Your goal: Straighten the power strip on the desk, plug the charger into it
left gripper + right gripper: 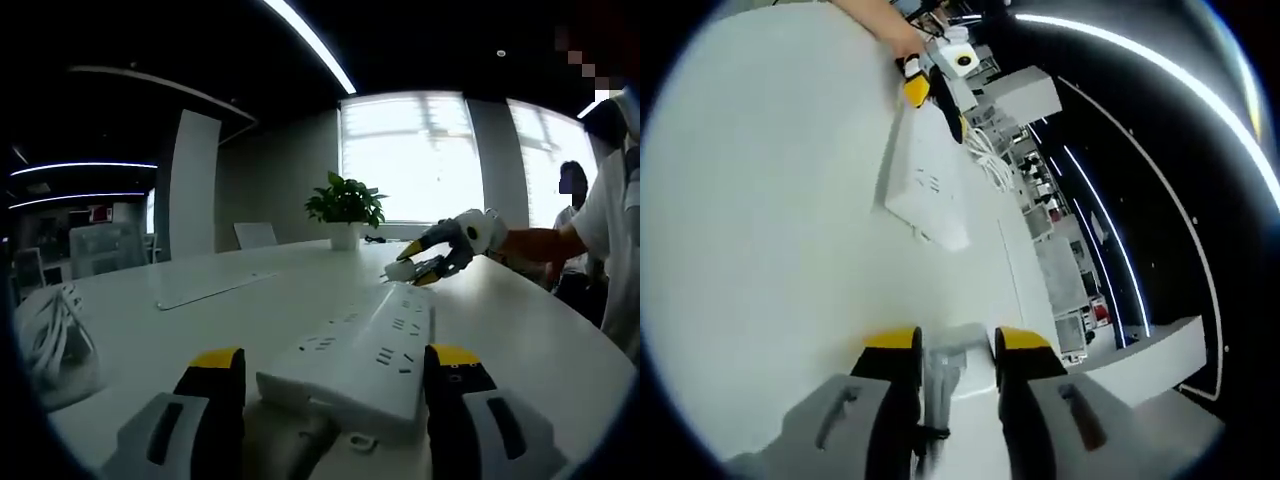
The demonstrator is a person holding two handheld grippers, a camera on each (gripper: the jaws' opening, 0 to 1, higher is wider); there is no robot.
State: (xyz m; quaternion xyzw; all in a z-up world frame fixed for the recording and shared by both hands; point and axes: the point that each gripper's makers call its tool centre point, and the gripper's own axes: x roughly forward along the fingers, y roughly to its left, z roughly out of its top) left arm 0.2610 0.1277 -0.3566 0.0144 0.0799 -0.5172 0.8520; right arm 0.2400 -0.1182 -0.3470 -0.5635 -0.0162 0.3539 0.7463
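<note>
- Room: office, white desk [200, 330], plant [345, 205] by a bright window.
- Power strip [365, 350]: lies flat on the desk, its near end between my left jaws.
- Left gripper [335, 365]: jaws spread either side of the strip, not clenched.
- Right gripper [955, 345]: clamped on the white charger [948, 365], just beyond the strip's far end.
- Cable bundle [50, 335]: at the desk's left edge.

On the white desk [200, 330] I count 1 power strip [365, 345], 1 white charger [948, 368], 1 bundle of white cable [50, 335] at 9 o'clock, and 1 potted plant [346, 208] at 12 o'clock. 2 grippers are here: the left gripper [330, 375] and the right gripper [955, 350]. 1 bright window [415, 155] sits at 1 o'clock.
</note>
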